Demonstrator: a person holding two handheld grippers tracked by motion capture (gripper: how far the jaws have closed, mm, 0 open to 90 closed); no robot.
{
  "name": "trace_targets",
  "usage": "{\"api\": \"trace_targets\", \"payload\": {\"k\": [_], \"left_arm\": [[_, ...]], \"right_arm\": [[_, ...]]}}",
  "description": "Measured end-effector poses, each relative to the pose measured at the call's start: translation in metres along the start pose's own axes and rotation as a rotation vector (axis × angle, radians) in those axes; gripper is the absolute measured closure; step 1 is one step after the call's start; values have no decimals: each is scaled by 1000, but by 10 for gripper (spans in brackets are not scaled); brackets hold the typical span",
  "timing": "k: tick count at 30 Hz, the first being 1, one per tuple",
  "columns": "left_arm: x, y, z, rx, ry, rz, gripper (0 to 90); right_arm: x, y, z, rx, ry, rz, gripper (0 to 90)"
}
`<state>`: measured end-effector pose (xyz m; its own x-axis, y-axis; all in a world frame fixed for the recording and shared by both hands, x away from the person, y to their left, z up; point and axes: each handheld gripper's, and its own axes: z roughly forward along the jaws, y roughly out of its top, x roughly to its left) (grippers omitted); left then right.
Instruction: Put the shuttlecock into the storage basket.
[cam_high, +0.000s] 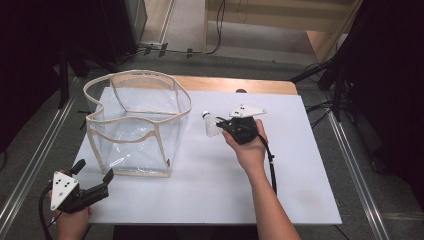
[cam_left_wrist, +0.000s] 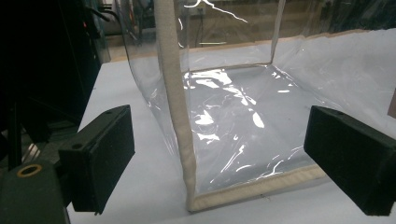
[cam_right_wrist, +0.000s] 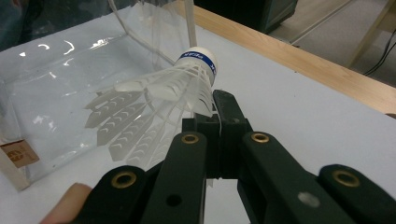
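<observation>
Hands come in from the bottom edge of the high view, each one holding a gripper. Nearest, at the lower left corner of the white table (cam_high: 210, 195), the left hand (cam_high: 72, 222) is cut off at the wrist by the picture edge, and only a part of it can be seen under the left gripper (cam_high: 94, 176). This gripper lies low and nearly level, it points toward the clear bag (cam_high: 135, 125), and its jaws stand wide apart with nothing between them. In the left gripper view the two black jaws are at both sides of the picture, and between them, farther away, stands the near corner seam of the bag.

Farther in, the right forearm reaches up across the middle of the table. The right hand (cam_high: 249, 147) is closed around the body of the right gripper (cam_high: 220, 125), which points to the left, toward the bag. Its jaws are clamped on the shuttlecock (cam_high: 210, 125). In the right gripper view the jaws pinch the feather skirt near its narrow end; where exactly the pads press is hidden by the jaws themselves.

The shuttlecock (cam_right_wrist: 159, 100) is white, with a rounded white cork that has a blue band. Its feathers spread wide toward the bag. It is held above the table, just beside the right side of the bag and outside of it.

The bag is transparent with cream fabric edges, and it stands open at the top. Its back wall is hard to make out because of the reflections.
</observation>
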<state>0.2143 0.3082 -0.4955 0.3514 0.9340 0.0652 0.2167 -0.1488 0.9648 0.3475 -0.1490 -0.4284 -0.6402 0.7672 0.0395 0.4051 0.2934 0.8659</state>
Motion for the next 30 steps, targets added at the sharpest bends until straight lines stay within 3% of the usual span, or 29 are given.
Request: {"api": "trace_targets", "payload": {"k": [30], "left_arm": [[1,0,0,-1,-1,-3,92]], "right_arm": [[3,38,-19,-57,16,-28,875]]}}
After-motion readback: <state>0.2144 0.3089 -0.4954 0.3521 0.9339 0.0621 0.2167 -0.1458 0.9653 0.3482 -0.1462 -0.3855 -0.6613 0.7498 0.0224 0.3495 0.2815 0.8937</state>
